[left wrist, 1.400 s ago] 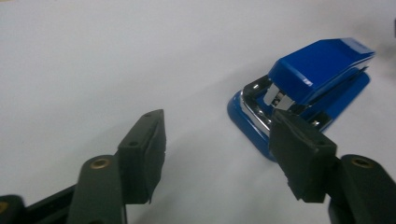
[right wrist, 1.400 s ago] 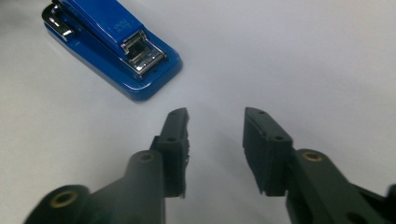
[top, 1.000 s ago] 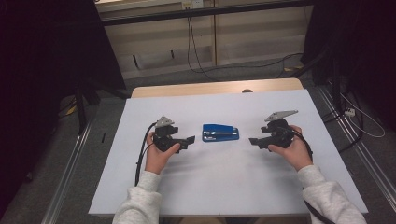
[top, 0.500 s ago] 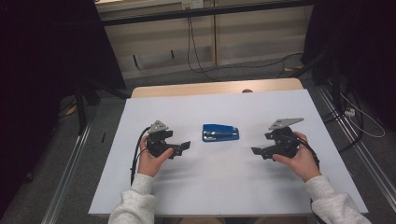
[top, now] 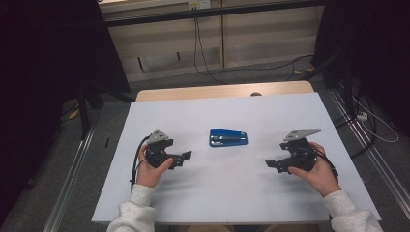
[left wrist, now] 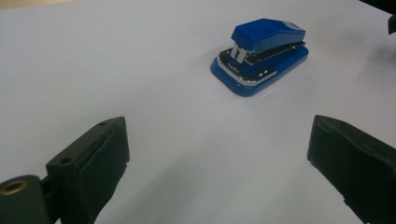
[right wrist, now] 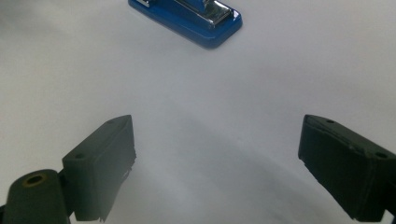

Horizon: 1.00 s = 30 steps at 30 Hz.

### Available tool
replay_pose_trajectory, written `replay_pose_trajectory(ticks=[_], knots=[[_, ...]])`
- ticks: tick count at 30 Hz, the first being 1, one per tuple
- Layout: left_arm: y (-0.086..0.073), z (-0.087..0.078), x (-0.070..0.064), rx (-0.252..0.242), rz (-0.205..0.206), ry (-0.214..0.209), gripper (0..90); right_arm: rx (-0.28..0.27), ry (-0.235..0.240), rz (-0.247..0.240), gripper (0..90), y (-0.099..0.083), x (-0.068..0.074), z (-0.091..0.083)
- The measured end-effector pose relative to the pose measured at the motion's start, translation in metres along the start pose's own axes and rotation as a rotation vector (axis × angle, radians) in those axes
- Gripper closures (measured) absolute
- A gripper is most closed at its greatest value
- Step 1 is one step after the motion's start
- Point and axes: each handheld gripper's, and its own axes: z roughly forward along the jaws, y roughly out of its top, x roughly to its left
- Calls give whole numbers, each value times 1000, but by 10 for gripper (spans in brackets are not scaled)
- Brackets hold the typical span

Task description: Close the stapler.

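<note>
blue stapler point(top: 228, 137) lies flat on the white table point(top: 241, 193), shut, and i take it as my landmark for everything else. my left gripper point(top: 185, 156) sits off the stapler's left end and a little nearer to me, jaws spread wide with nothing between them; in the left gripper view the stapler point(left wrist: 259, 56) lies ahead and to the right of the gap, well apart from either pad. my right gripper point(top: 269, 163) is off the stapler's right end, also nearer to me, likewise gaping and empty, and in the right gripper view the stapler point(right wrist: 187, 16) lies far ahead at the top edge. neither touches it. as i judge it, the step is the approach to a grasp. i would bring one gripper in low and level, square its gap to the stapler's long sides, and close across the narrow width near the middle, since a bite at one end could spin it on the smooth top. the other should hold clear beside it.
</note>
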Motion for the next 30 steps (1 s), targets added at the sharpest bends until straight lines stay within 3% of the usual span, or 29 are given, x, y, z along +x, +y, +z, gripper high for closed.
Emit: replay_pose_trajectory(ticks=[7, 30], knots=[[-7, -13, 1, 17, 21, 5, 52, -3, 11, 0, 98, -7, 1, -7], [-28, -47, 5, -7, 12, 34, 52, -7, 18, -21, 81, -24, 14, -26]])
